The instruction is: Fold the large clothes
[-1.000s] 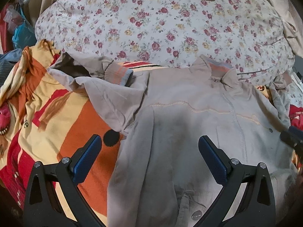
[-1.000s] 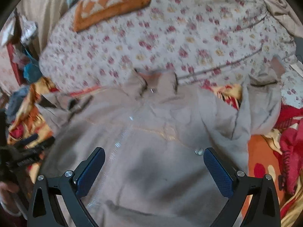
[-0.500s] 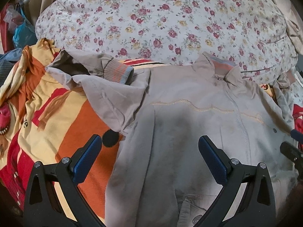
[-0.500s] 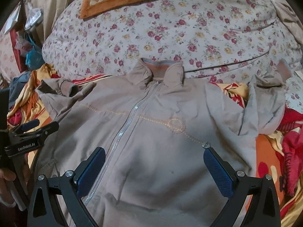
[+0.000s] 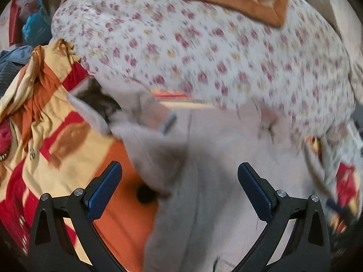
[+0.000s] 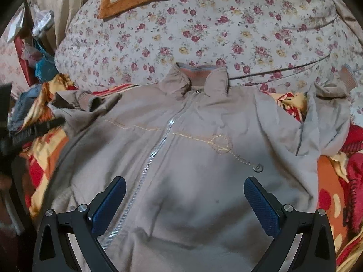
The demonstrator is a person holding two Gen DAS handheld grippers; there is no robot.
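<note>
Jacket (image 6: 181, 158) lies flat, zipped. Left gripper (image 5: 179, 188) and right gripper (image 6: 185, 201) both released, empty. Pinch the bunched sleeve (image 6: 88, 100) left of its collar (image 6: 195, 78); fold inward.

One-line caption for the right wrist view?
Open right tongs hover over a zipped beige jacket spread flat before a floral quilt.

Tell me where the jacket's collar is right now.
In the right wrist view the collar sits top centre, at the head of the zipper, lying against the lower edge of the floral quilt.
</note>
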